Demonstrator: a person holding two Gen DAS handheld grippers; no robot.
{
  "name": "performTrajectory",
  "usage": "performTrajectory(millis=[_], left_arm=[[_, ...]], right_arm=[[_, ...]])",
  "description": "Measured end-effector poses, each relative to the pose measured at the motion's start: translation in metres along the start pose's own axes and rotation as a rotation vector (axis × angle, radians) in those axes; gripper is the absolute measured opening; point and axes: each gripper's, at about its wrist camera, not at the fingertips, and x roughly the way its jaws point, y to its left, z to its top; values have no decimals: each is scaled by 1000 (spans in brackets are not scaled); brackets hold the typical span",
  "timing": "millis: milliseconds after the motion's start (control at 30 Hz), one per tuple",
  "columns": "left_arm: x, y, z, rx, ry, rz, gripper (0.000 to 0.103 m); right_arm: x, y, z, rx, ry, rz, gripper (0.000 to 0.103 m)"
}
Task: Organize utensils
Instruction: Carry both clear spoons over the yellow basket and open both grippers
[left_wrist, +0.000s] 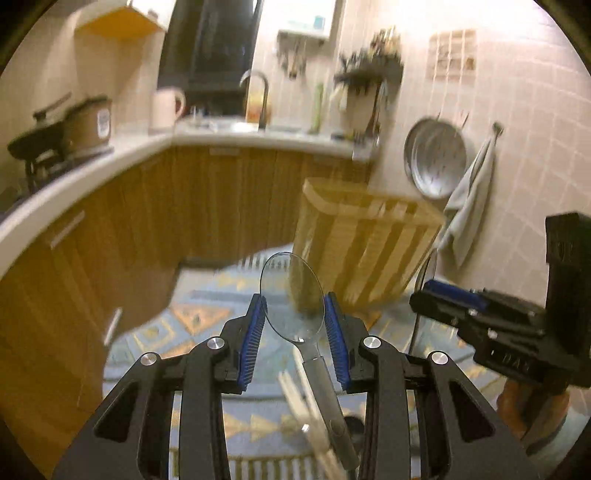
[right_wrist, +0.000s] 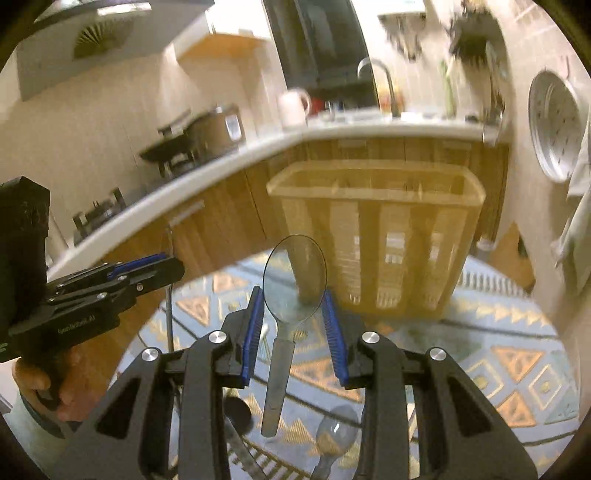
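Note:
Each gripper holds a clear plastic spoon by its bowl, bowl up, handle hanging down. My left gripper (left_wrist: 294, 306) is shut on one clear spoon (left_wrist: 291, 291). My right gripper (right_wrist: 293, 306) is shut on another clear spoon (right_wrist: 294, 280). A yellow slotted utensil basket (right_wrist: 376, 240) stands on the glass table ahead; it also shows in the left wrist view (left_wrist: 365, 243). The right gripper (left_wrist: 436, 295) shows at right in the left wrist view, the left gripper (right_wrist: 162, 266) at left in the right wrist view. Another clear spoon (right_wrist: 332, 439) lies on the table below.
A patterned rug (right_wrist: 498, 362) shows through the glass table. A kitchen counter (left_wrist: 110, 162) with pots, a mug and a sink runs behind. A metal pan (left_wrist: 436, 158) and a towel (left_wrist: 469, 206) hang on the tiled wall at right. Pale sticks (left_wrist: 299, 398) lie below the left gripper.

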Motion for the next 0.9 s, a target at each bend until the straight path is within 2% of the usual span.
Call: performTrajectory(millis=[100,200,400,467,667,900], left_arm=[[-14,-10,14,18,-87,10,31],[-28,-23,38,48,-205,35,31],[-22,-42,90,63,-348,32,31],[-16,-48,104,64,-375,24,31],[1,-58,134,80,-468,33,31],[51,-60,129,114,-469,81,32]], right_arm=[[-15,1,12,-19,-75,-14,29],[-30,0,28,-27,-144,-25,29],[-61,-12,72,-46,-287,-76,29],[-68,-21,91,-46,-333,-107,29],[-72,-57,138,-62,-446,-272,29],[-37,-93,135,-39,-435,-364,29]])
